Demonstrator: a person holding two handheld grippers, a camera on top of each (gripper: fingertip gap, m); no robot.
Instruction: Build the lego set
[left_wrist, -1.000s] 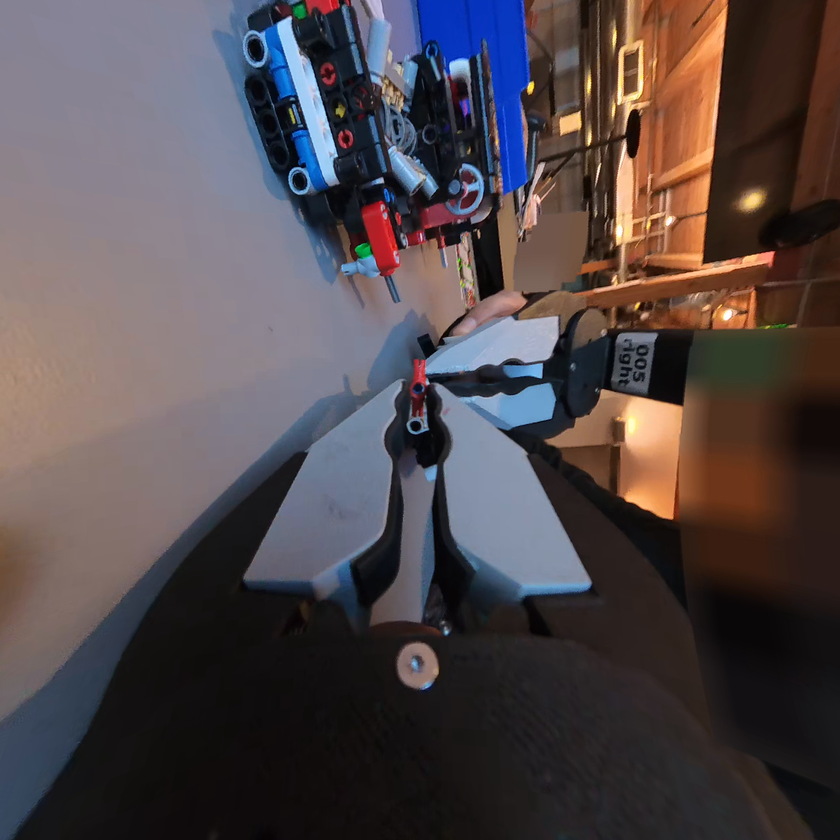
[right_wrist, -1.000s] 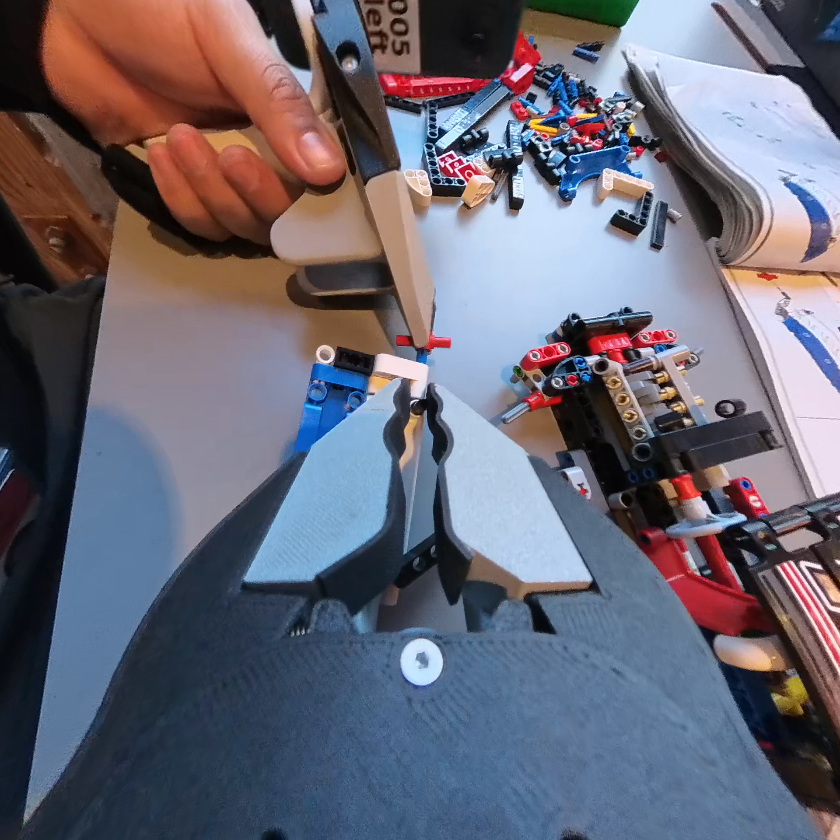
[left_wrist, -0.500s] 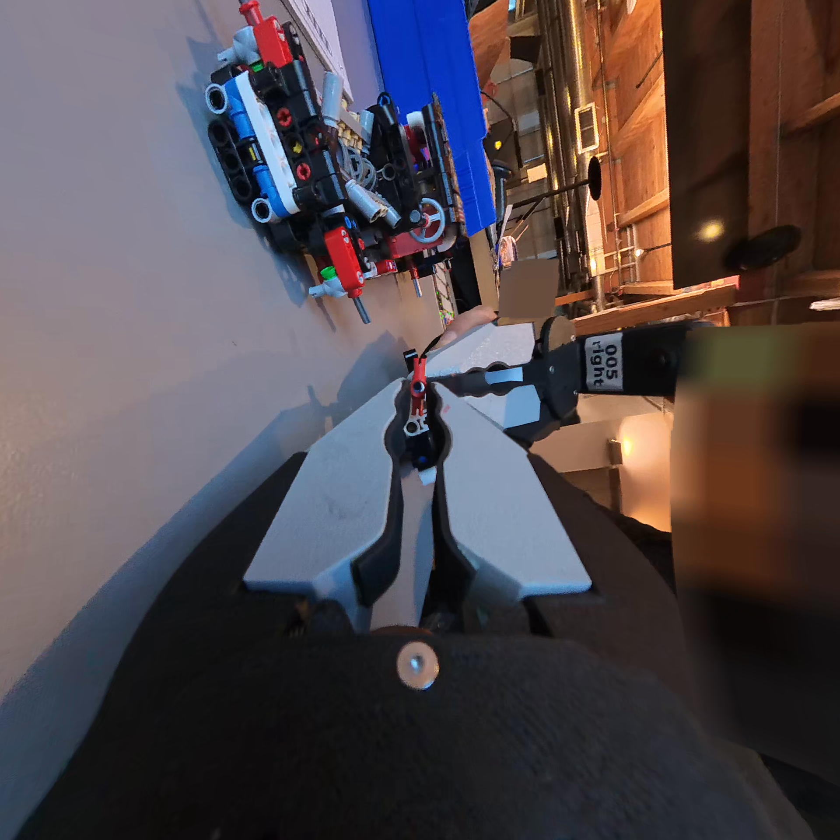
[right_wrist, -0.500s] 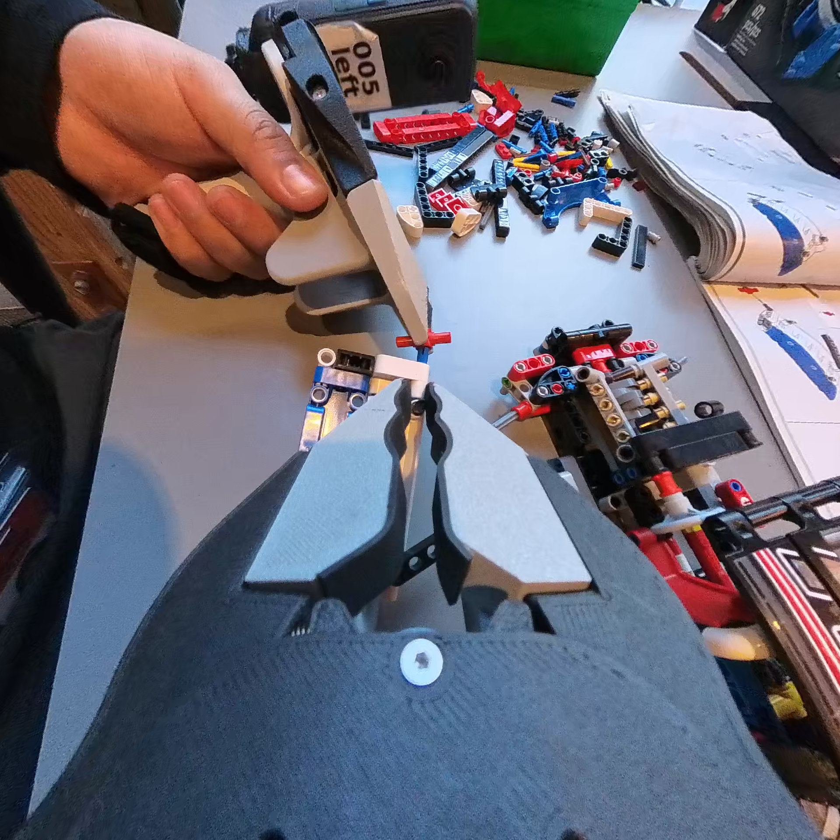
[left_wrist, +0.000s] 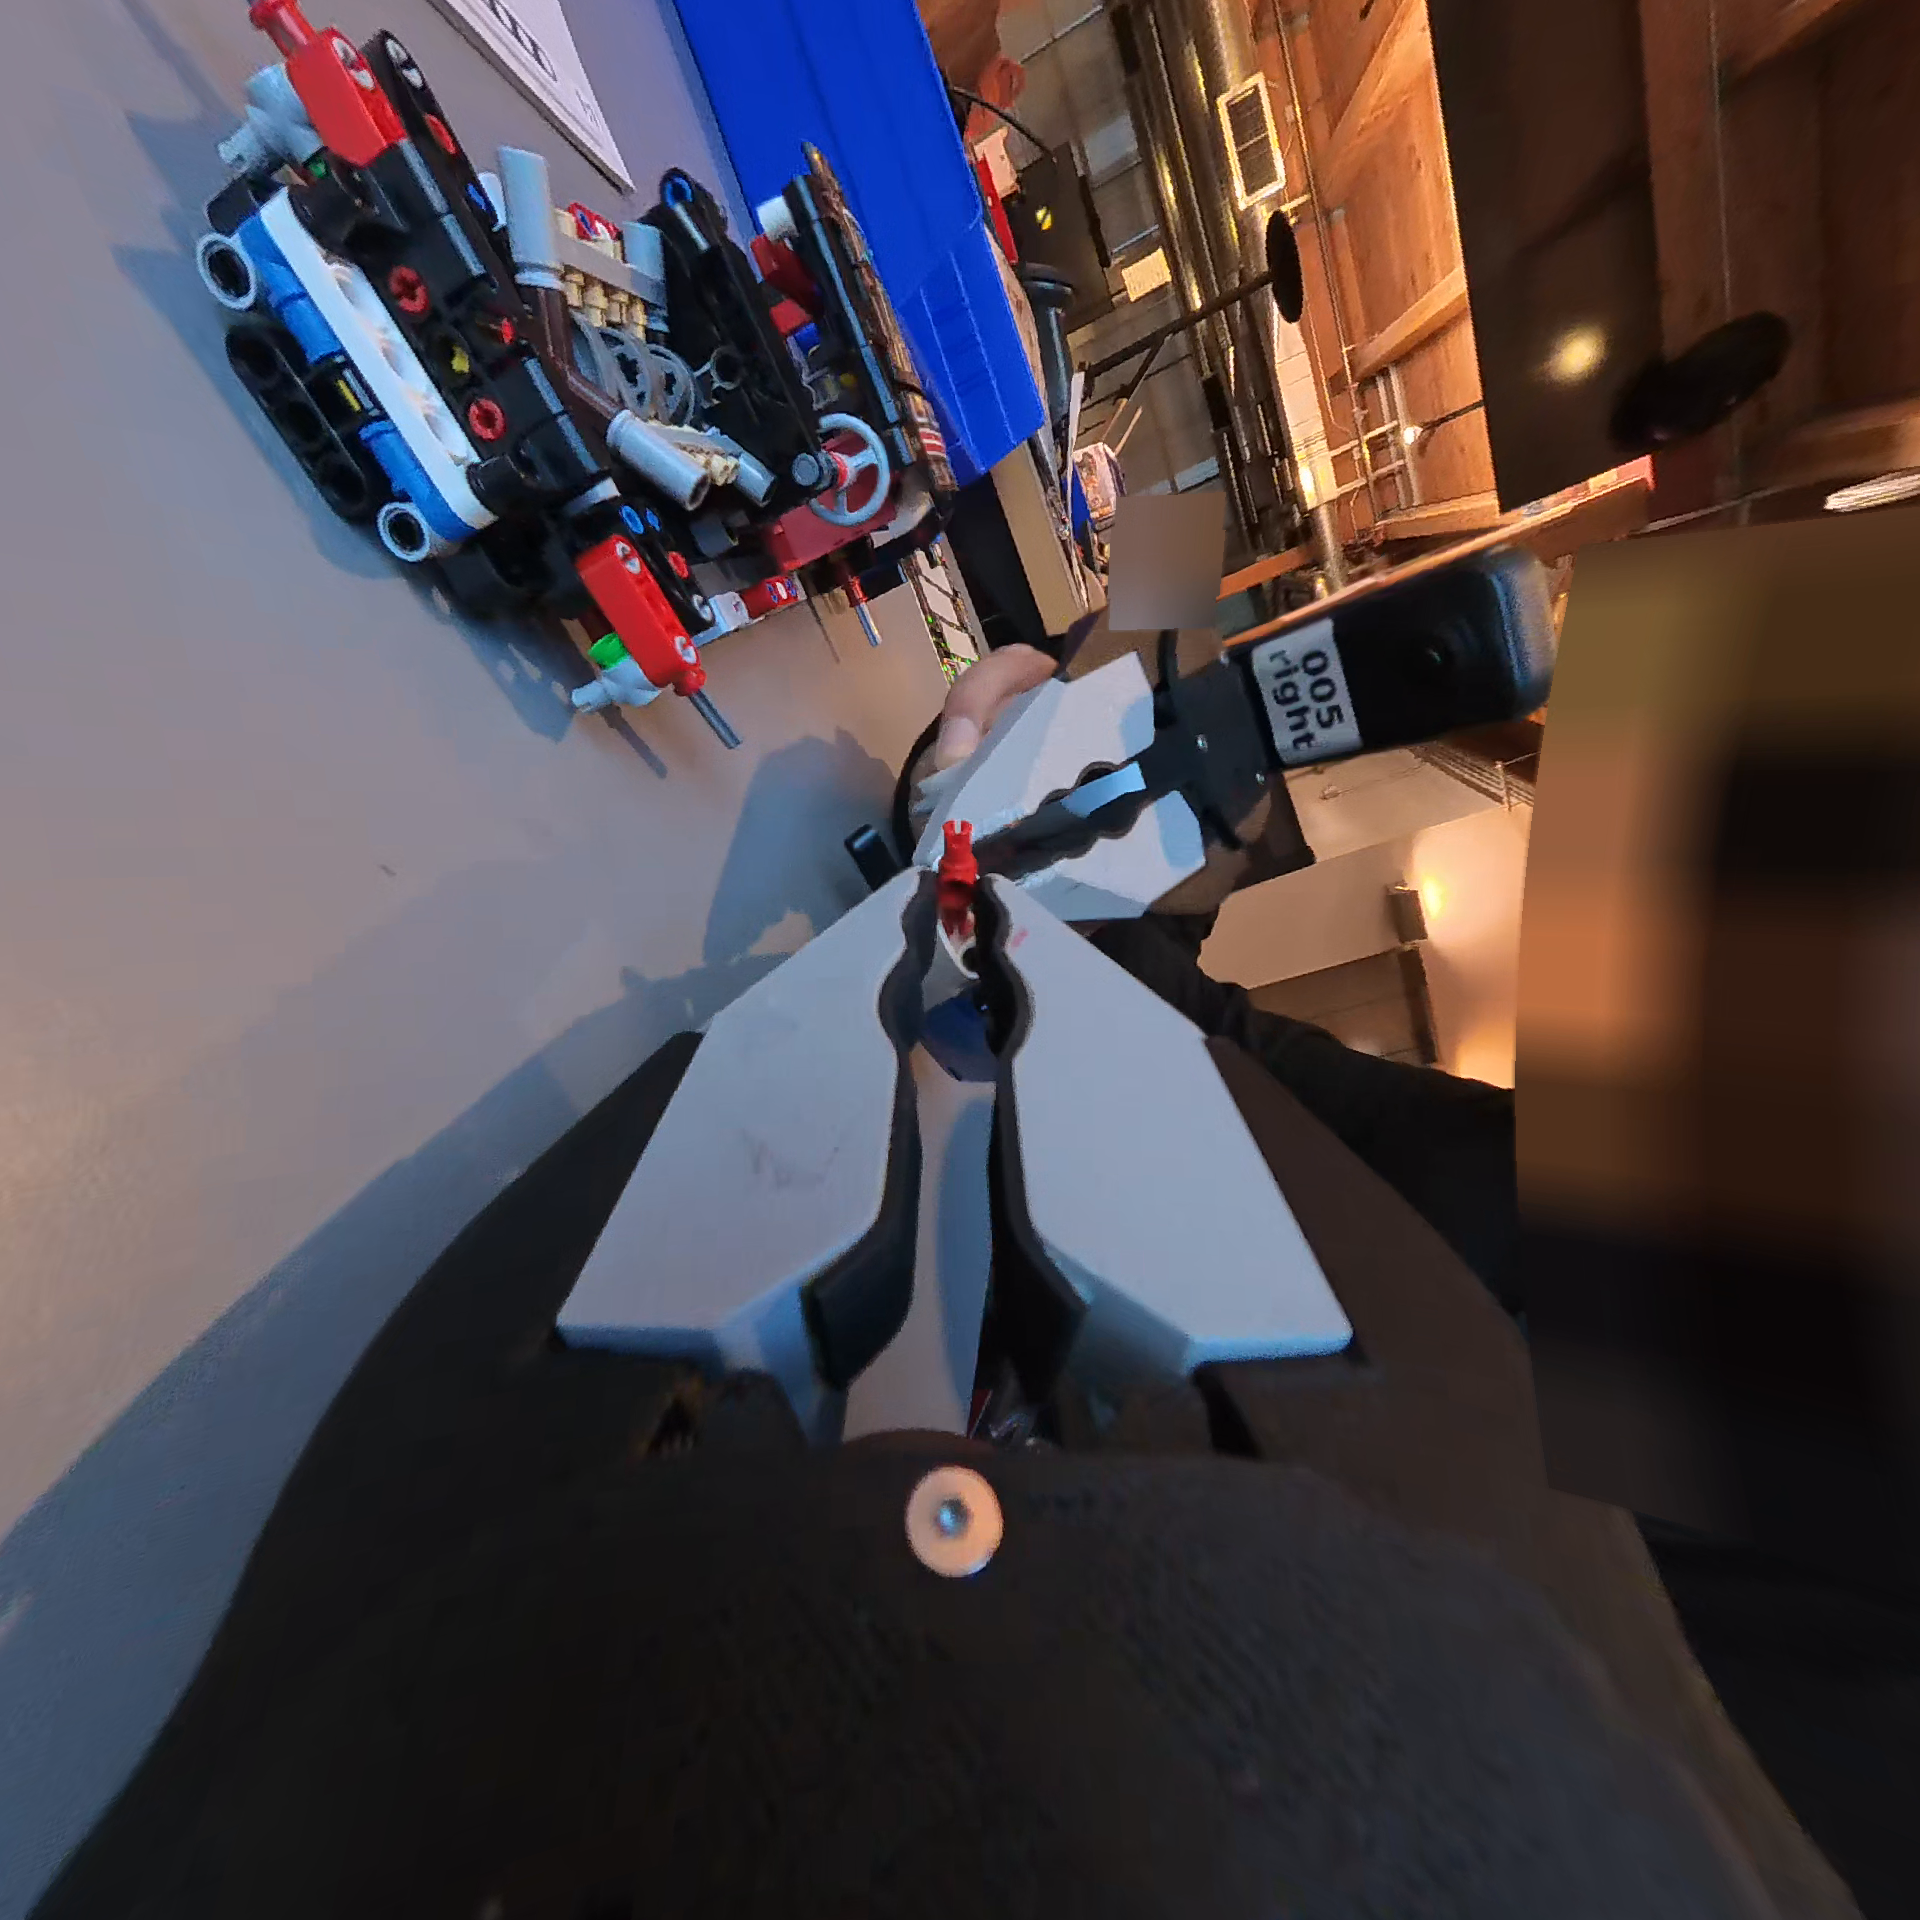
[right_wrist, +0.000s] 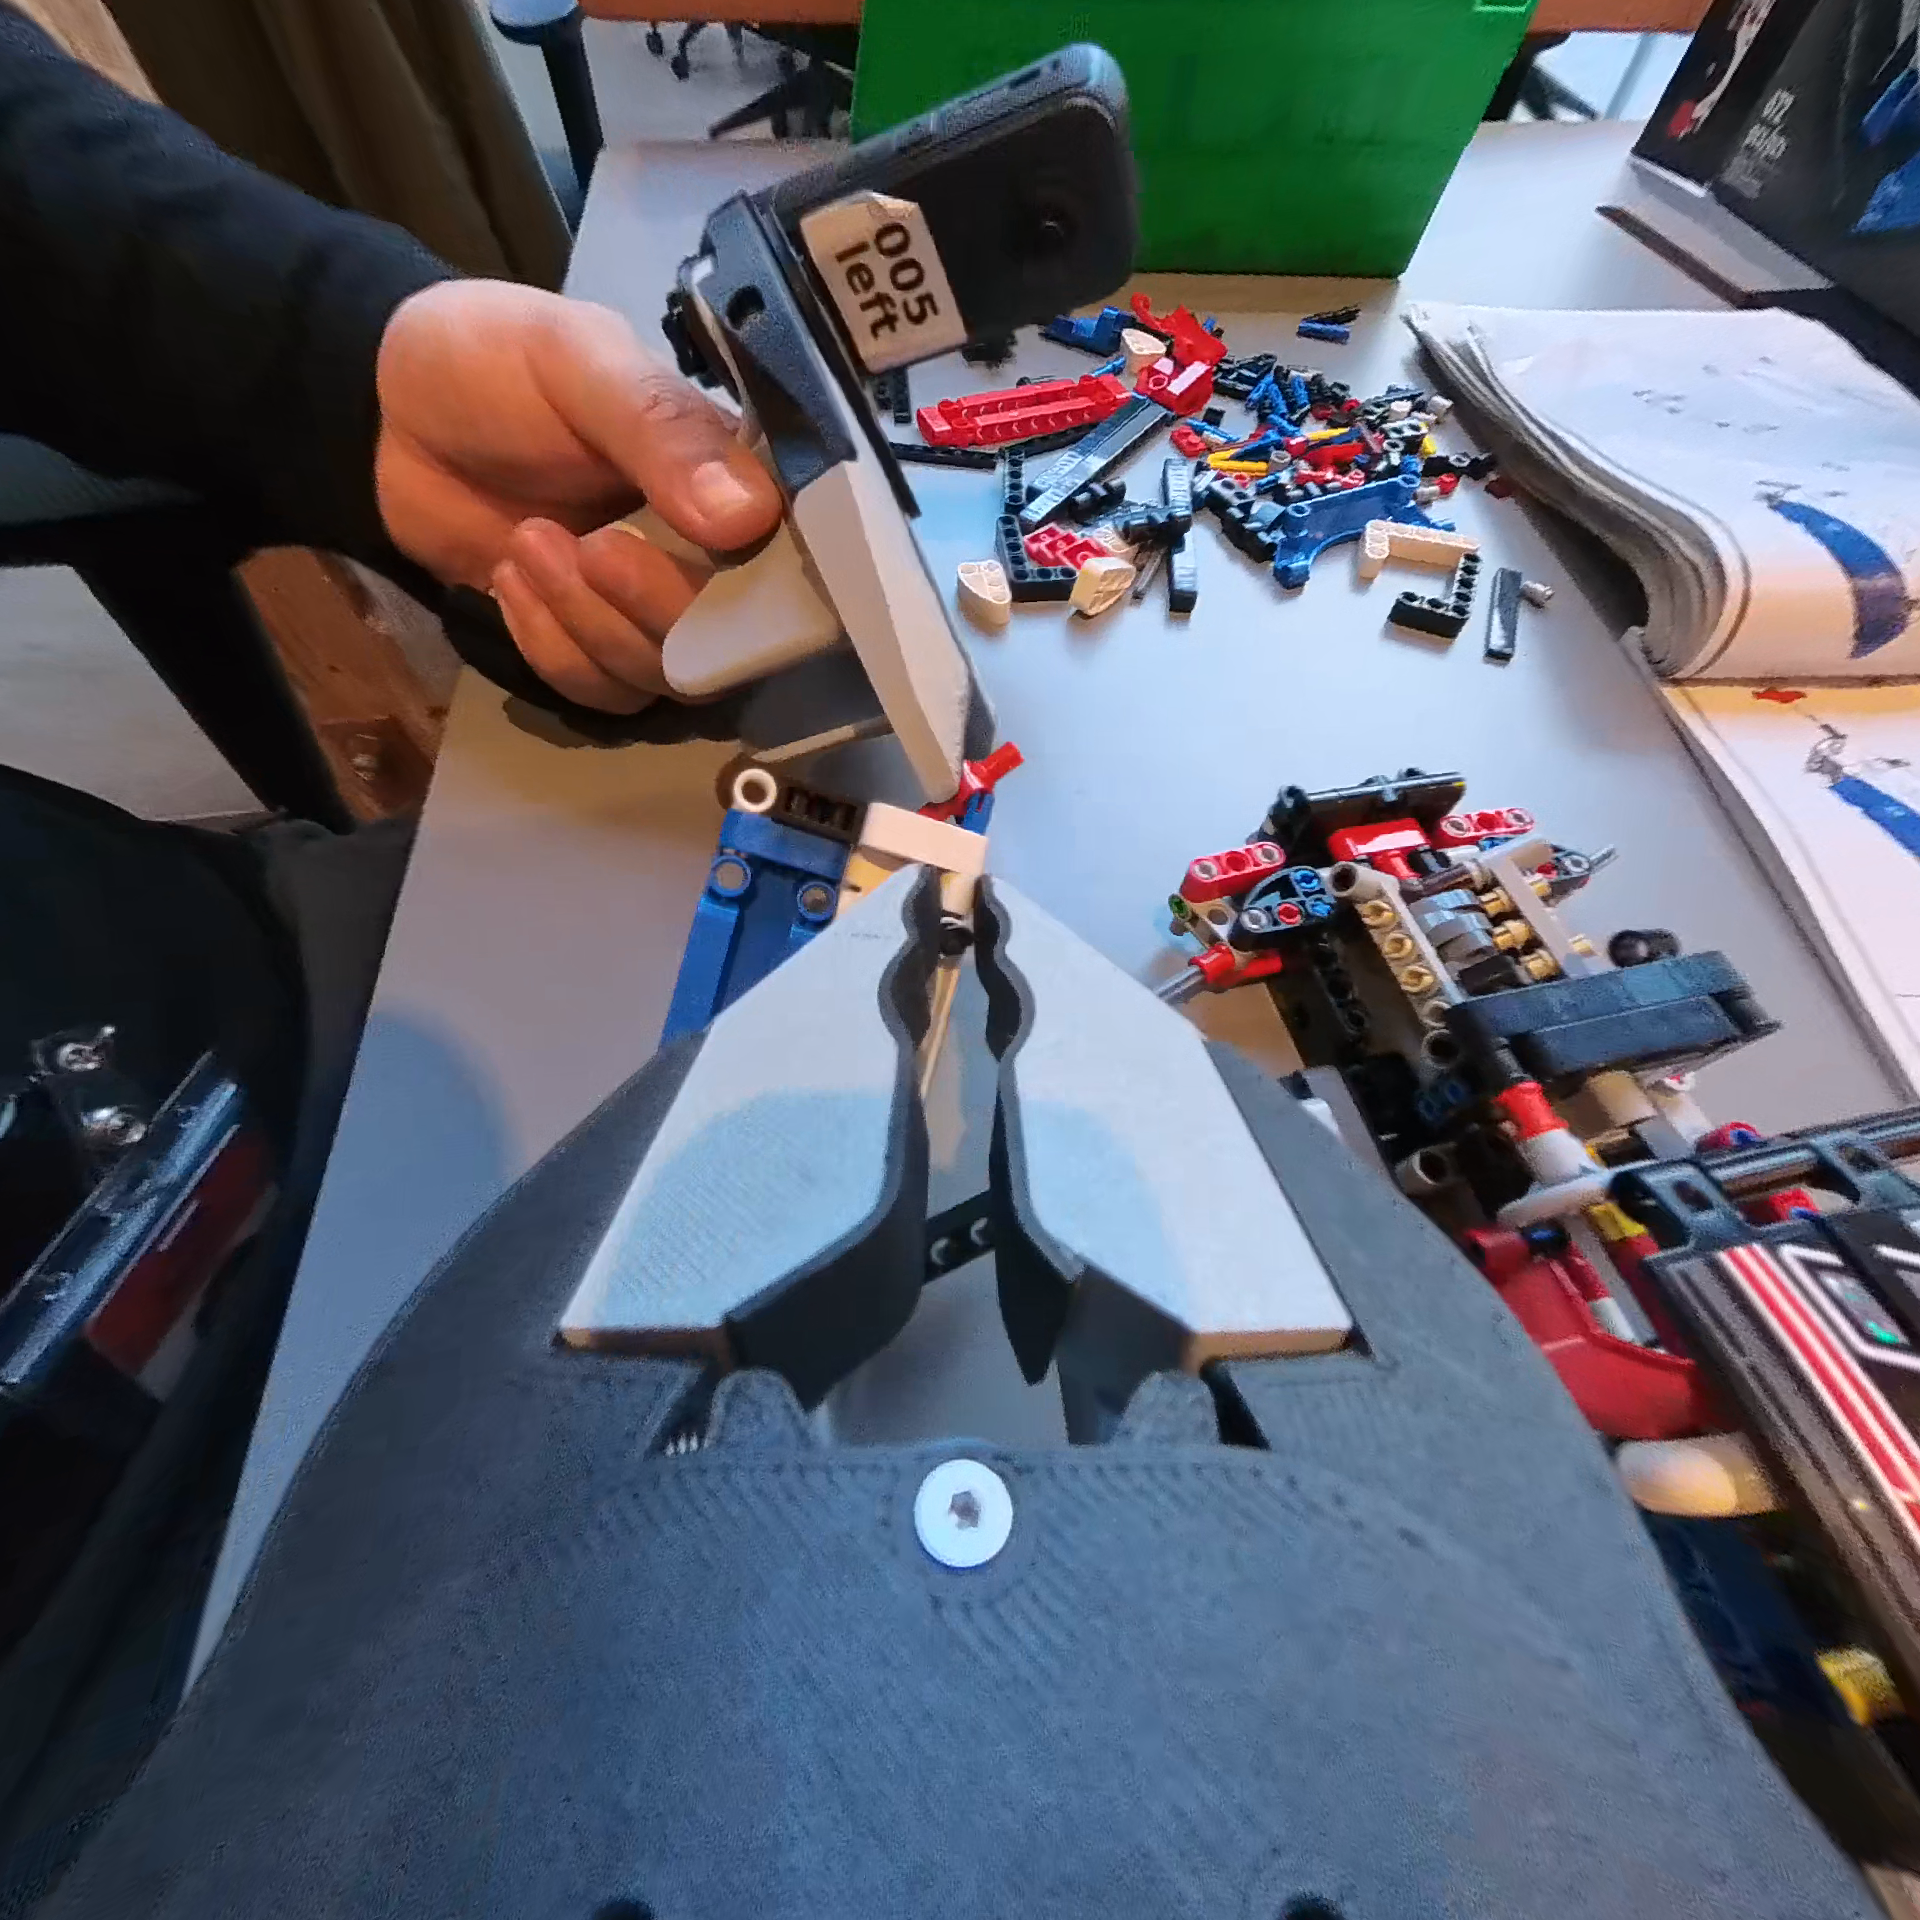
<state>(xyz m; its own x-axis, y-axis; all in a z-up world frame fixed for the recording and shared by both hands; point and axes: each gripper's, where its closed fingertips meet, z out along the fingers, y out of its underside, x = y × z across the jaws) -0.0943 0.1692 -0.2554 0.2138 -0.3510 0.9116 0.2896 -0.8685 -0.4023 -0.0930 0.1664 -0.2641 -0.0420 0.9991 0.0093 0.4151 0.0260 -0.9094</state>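
Note:
My left gripper (left_wrist: 954, 885) is shut on a small red pin (left_wrist: 954, 860), which sticks out past its tips. In the right wrist view this gripper (right_wrist: 951, 764) comes down from above with the red pin (right_wrist: 987, 774) against the white beam (right_wrist: 923, 837) of a small sub-assembly. The sub-assembly also has a blue panel (right_wrist: 753, 914) and a black block (right_wrist: 816, 812). My right gripper (right_wrist: 951, 888) is shut on the sub-assembly's near end and holds it above the table. The right gripper also shows in the left wrist view (left_wrist: 1049, 831), tip to tip with the left one.
The large partly built model (right_wrist: 1455, 997) (left_wrist: 499, 374) lies on the grey table (right_wrist: 1122, 717) to the right. A pile of loose parts (right_wrist: 1236, 468) and an open instruction booklet (right_wrist: 1714, 499) lie farther back. A green box (right_wrist: 1143, 145) stands behind, and a blue bin (left_wrist: 862, 208) beyond the model. Only a small space, under 4 cm, lies between the two pairs of fingers.
Both grippers have risen from the table together, still tip to tip. The red pin has tilted from level to slanted at the white beam. Both grips are unchanged.

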